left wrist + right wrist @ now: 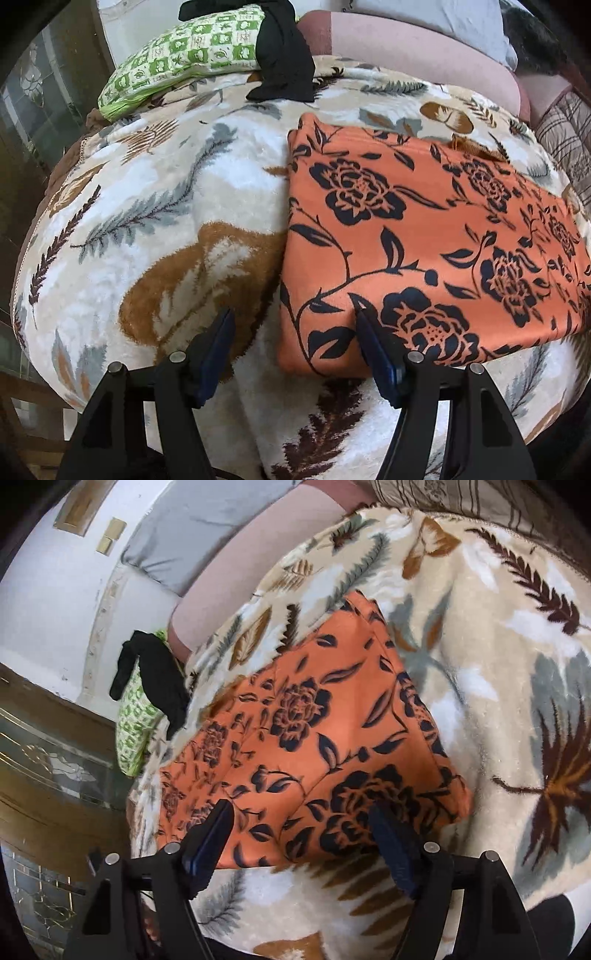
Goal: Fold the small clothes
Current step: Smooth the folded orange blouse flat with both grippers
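An orange garment with black flower print (pixel 417 243) lies folded flat on a cream leaf-patterned blanket (pixel 147 206). My left gripper (pixel 295 317) is open above the garment's near left corner, holding nothing. In the right wrist view the same orange garment (pixel 317 738) lies ahead on the blanket (pixel 498 664). My right gripper (pixel 303 812) is open over its near edge, empty.
A black garment (pixel 284 55) drapes over a green-and-white checked pillow (pixel 184 62) at the far side; both show in the right wrist view, the black garment (pixel 155 672) and pillow (pixel 136 720). A pink cushion (pixel 406 44) lies behind. The bed edge drops to a wooden glass door (pixel 48 746).
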Tool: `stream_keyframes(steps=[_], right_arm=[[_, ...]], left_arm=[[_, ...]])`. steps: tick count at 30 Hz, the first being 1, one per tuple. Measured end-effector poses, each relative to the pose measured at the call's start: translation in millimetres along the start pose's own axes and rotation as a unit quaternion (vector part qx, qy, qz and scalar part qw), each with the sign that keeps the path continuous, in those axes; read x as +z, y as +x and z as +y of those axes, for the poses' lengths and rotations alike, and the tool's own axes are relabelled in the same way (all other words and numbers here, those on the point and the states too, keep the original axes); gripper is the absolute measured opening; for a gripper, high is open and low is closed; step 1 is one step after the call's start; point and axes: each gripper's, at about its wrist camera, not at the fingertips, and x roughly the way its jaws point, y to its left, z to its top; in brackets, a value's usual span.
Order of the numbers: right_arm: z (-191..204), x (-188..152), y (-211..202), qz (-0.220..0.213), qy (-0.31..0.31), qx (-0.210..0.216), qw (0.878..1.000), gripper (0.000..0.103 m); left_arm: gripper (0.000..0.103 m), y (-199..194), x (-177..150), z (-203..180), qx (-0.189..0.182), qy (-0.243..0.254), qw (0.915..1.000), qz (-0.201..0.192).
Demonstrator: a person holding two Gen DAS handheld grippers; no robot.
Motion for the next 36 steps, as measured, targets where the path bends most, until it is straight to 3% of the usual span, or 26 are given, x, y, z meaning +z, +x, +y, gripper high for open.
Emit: stream_keyframes(steps=[2,8,11,14,18,21,24,27,29,33,36], right_arm=[[-9,-2,0,-0.001,0.033,0.018,0.999,0.078],[28,11,-23,-0.036,-0.023,0.037,0.998,0.08],[10,14,3,-0.014,-0.006,-0.008,1.0,0.082],[1,18,4,-0.01,0.028,0.003,1.0,0.082],[43,51,-11,-0.035,-0.03,0.016,0.999,0.082],[52,93,9,-0.037,-0.02,0.034,0.999,0.082],[41,132,48,-0.023,0.007,0.057,0.998,0.082],[5,161,100,0.013,0.057,0.005,0.998,0.081],[-7,164,95,-0.004,0.092,0.032,0.995,0.08],[29,165,71,-0.038,0.0,0.056,0.998,0.082],[10,180,98,-0.016,0.008,-0.019,1.0,0.082]], left_arm=[[0.068,-3,0,0,0.001,0.001,1.0,-0.003],[0.069,-12,6,-1,-0.007,-0.005,0.9998,-0.02],[0.074,-1,3,-5,0.006,0.011,0.9999,-0.009],[0.074,5,-2,-1,0.007,0.01,0.9999,0.001],[0.074,-12,8,-5,-0.007,0.002,0.9997,-0.022],[0.074,-19,17,-15,-0.018,0.013,0.999,-0.038],[0.074,-9,18,-25,-0.016,0.019,0.9994,-0.024],[0.074,1,17,-34,-0.006,0.032,0.9994,-0.006],[0.074,1,17,-38,0.002,0.042,0.9991,-0.005],[0.076,4,17,-37,0.002,0.04,0.9992,-0.004],[0.076,2,18,-38,-0.001,0.038,0.9993,-0.004]])
